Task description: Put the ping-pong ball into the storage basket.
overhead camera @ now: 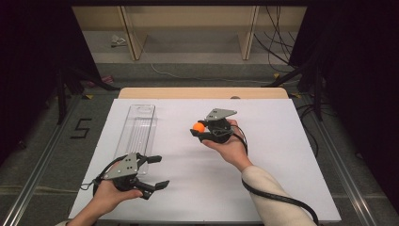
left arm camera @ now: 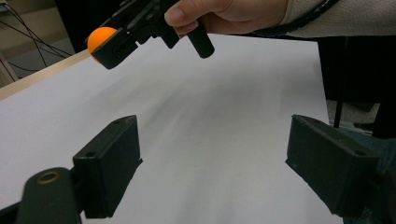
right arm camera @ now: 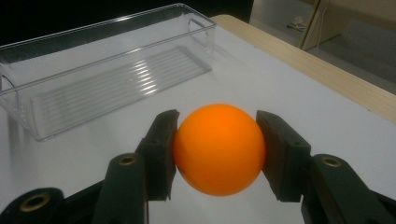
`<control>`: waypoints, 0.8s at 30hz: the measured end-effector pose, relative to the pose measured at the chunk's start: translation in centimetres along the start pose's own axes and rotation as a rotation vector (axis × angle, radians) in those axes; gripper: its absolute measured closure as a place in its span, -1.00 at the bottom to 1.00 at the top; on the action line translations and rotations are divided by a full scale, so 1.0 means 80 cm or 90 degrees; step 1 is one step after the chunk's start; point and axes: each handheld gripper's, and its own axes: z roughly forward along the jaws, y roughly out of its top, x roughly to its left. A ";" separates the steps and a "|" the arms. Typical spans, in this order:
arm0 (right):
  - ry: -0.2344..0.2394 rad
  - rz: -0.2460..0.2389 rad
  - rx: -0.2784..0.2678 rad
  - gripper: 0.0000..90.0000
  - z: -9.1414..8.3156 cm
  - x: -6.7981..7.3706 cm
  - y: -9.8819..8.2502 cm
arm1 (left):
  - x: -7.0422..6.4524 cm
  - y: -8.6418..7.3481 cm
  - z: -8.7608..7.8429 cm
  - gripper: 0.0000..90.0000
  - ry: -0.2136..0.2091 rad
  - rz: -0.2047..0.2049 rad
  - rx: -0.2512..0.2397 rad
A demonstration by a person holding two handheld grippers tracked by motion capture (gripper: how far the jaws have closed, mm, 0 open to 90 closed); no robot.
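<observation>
Step in hand: the orange ball [right arm camera: 219, 148] is judged to be on its way to the clear tray [right arm camera: 107, 70]; it should be kept pinched evenly across its middle and let go only once low over the tray's ribbed floor.
Ball's place: just right of centre in the high view, lifted off the white table [overhead camera: 282, 141], apart from the tray at upper left.
Ball's look: plain orange, smooth, matte, round.
Right gripper [overhead camera: 199, 130]: pinched on the ball, both pads pressed against it.
Left gripper [overhead camera: 157, 171]: jaws spread wide, nothing between them.
</observation>
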 end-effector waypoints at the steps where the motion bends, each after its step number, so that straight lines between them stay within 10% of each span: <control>1: 0.000 -0.002 0.000 0.14 0.000 0.000 0.001 | 0.000 0.000 0.000 -0.62 0.000 -0.001 0.000; 24: 0.011 -0.006 -0.002 0.14 0.012 0.010 0.016 | -0.001 0.000 0.000 -0.62 -0.002 0.002 0.000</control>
